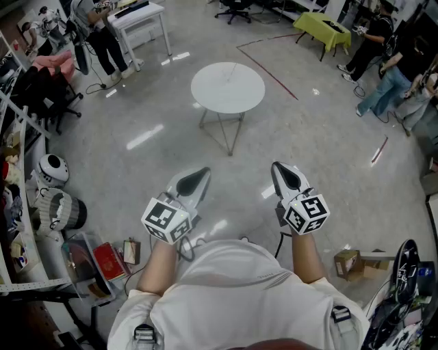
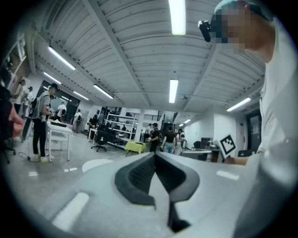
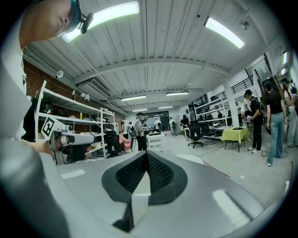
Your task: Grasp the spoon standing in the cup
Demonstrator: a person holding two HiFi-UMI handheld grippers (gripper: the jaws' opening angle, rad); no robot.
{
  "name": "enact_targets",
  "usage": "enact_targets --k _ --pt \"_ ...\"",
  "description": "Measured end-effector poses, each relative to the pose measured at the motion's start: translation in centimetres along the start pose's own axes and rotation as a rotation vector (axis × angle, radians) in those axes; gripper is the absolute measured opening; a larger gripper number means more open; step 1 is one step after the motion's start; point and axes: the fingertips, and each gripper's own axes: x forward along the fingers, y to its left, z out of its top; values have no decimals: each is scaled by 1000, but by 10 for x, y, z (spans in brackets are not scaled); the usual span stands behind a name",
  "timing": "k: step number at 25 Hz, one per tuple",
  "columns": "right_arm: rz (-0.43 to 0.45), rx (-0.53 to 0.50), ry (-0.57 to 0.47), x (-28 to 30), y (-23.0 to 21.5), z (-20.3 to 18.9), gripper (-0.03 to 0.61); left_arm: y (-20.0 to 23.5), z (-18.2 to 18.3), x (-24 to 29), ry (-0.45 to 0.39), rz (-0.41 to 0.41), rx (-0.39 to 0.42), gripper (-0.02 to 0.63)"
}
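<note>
No cup or spoon shows in any view. In the head view the person holds both grippers level in front of the chest, over bare floor. The left gripper (image 1: 202, 171) has its jaws pressed together with nothing between them, and its own view shows the same at the left gripper (image 2: 154, 153). The right gripper (image 1: 276, 166) is shut and empty too, with its jaws meeting at the tip of the right gripper (image 3: 146, 152). A round white table (image 1: 227, 87) stands a few steps ahead of both grippers, and its top looks bare.
Shelves and a dark office chair (image 1: 48, 96) line the left side, with a white helmet-like object (image 1: 52, 169) and boxes on the floor. A cardboard box (image 1: 348, 263) sits at the right. People stand at the back by a white desk (image 1: 137, 15) and a yellow-green table (image 1: 321, 26).
</note>
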Motion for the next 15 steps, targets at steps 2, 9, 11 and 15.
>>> enact_targets --k 2,9,11,15 --pt "1 -2 3 -2 -1 0 5 -2 0 1 1 0 0 2" --pt "8 -15 13 -6 -1 -1 5 -10 0 2 3 -10 2 2" --pt "9 -13 15 -7 -2 -1 5 -12 2 2 2 -8 6 2" --pt "13 1 10 -6 -2 -1 5 -11 2 0 1 1 4 2"
